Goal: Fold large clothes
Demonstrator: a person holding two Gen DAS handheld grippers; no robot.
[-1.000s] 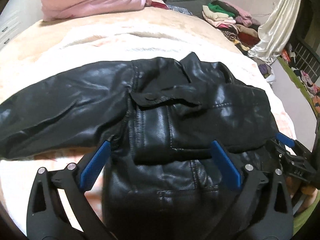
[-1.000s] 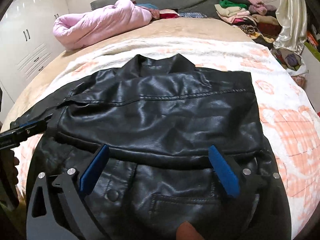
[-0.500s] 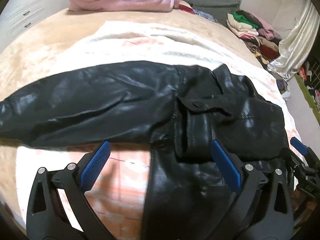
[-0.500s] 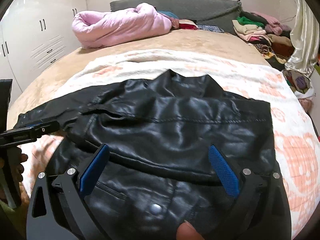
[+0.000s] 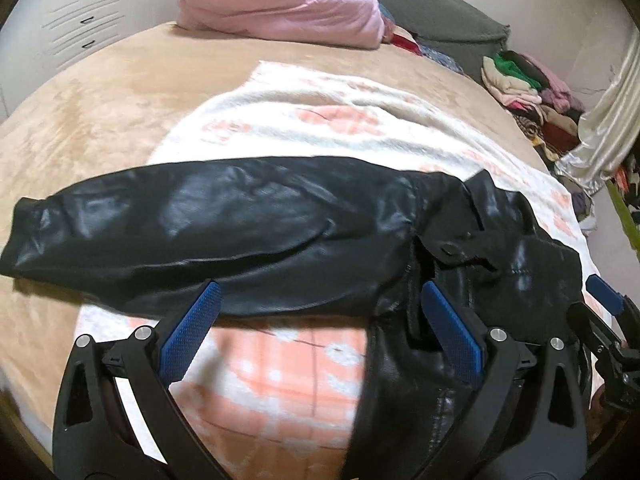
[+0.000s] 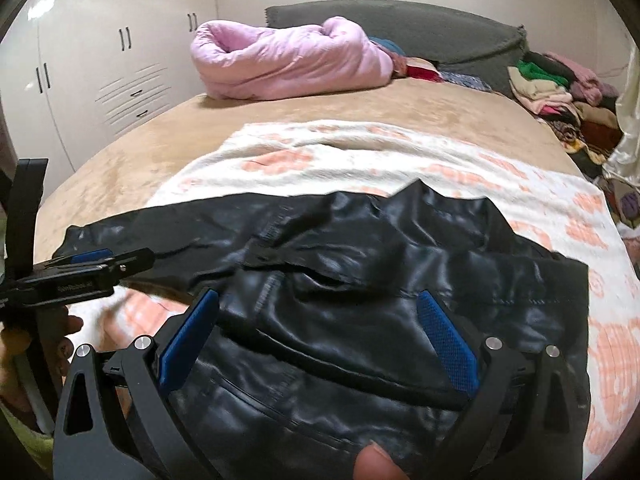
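Note:
A black leather jacket point(image 5: 460, 280) point(image 6: 400, 300) lies on a white and orange blanket point(image 5: 320, 136) on the bed. Its body is partly folded, and one long sleeve point(image 5: 200, 224) stretches flat to the left. My left gripper point(image 5: 320, 332) hovers open near the armpit and the sleeve's lower edge, holding nothing. My right gripper point(image 6: 318, 340) hangs open over the jacket's body, also holding nothing. In the right wrist view the left gripper point(image 6: 80, 272) shows at the left edge, over the sleeve end. In the left wrist view the right gripper point(image 5: 604, 320) shows at the right edge.
A pink quilt point(image 6: 288, 60) is bundled at the head of the bed against a grey headboard point(image 6: 400, 28). Piled clothes point(image 6: 552, 88) lie at the back right, white wardrobes point(image 6: 100, 64) at the left. A tan bedcover point(image 5: 100, 112) shows around the blanket.
Both cameras have swung left and pulled back. The left gripper moved from over the jacket's body to the sleeve and armpit. The jacket lies as it did.

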